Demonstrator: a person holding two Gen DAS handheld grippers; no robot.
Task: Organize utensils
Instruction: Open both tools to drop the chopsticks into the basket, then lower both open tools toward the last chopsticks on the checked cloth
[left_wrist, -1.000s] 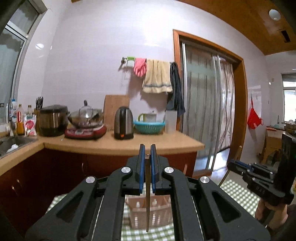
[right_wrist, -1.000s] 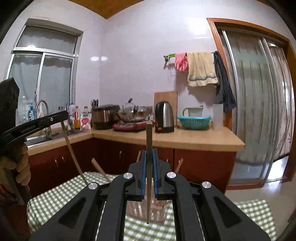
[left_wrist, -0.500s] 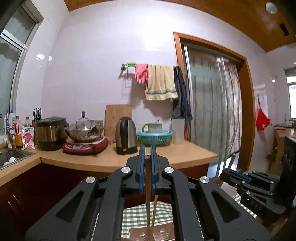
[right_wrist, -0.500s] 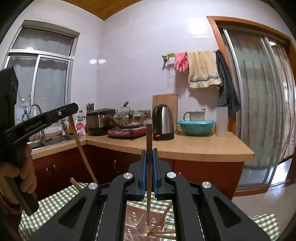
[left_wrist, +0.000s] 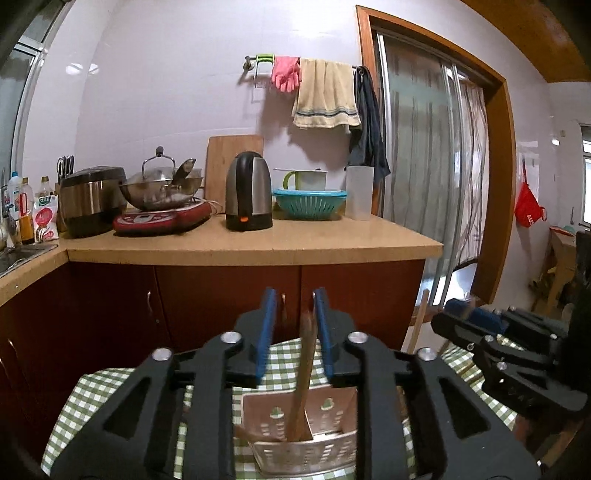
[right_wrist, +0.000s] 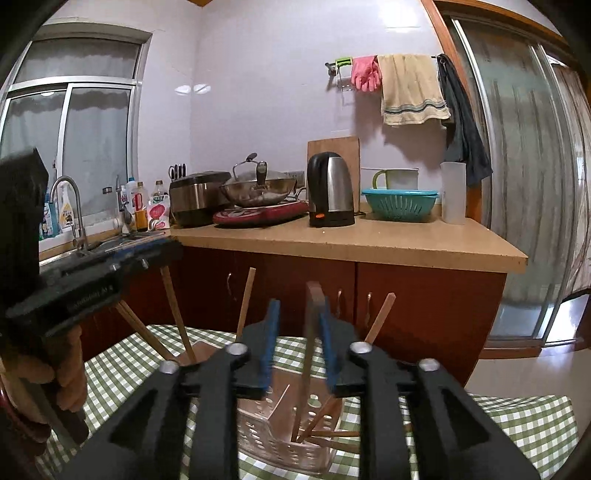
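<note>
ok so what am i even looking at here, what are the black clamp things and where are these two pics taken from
The black things are two hand-held grippers, one in each of a person's hands; no robot arm. Each carries a camera looking along its fingers. One picture is from the left gripper, the other from the right gripper; each also shows the other gripper at its edge. Below them a perforated basket sits on a green checked cloth, with several chopsticks standing in it. Both grippers' jaws are opening, and a chopstick stands between the left one's blue pads, another chopstick between the right's, both dropping into the basket. Behind is a kitchen counter with a kettle.
</note>
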